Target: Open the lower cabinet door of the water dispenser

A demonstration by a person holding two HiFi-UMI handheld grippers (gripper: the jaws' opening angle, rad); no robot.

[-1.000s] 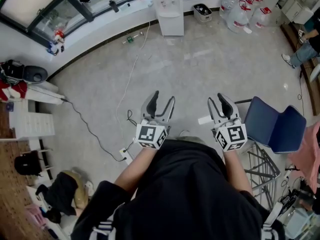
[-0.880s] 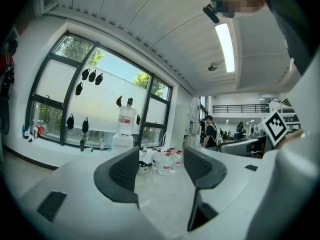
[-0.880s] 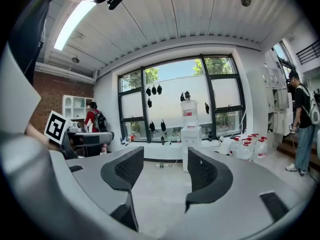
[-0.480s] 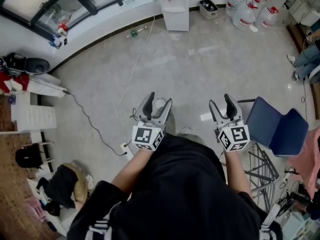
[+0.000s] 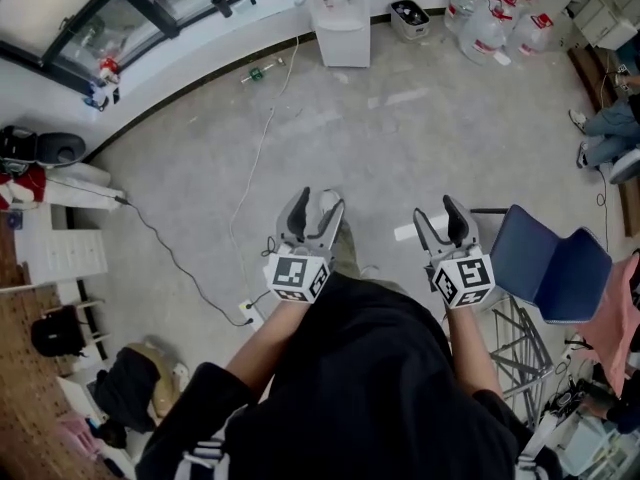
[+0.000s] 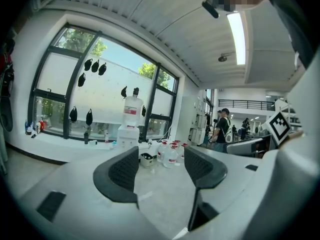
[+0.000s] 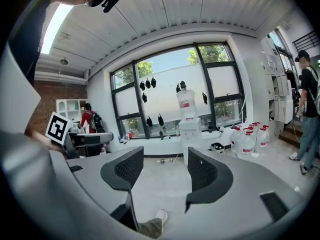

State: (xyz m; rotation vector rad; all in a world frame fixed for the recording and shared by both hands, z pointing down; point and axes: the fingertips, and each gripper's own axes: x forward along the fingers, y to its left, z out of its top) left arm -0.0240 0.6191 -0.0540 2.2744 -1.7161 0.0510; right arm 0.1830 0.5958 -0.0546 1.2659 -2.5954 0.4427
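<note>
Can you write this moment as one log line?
left gripper: just opened, empty | right gripper: just opened, empty | tall white water dispenser: far across grey floor, untouched

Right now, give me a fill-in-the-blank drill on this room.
In the head view, the large water bottles stand to the ____ of the water dispenser.
The chair beside the person is ____.
An upturned bottle sits on ____ of the dispenser.
Missing words: right; blue; top.

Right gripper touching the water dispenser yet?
Apart. The head view shows a wide stretch of bare floor between the right gripper and the water dispenser. Its jaws have just been opening, with nothing between them.
</note>
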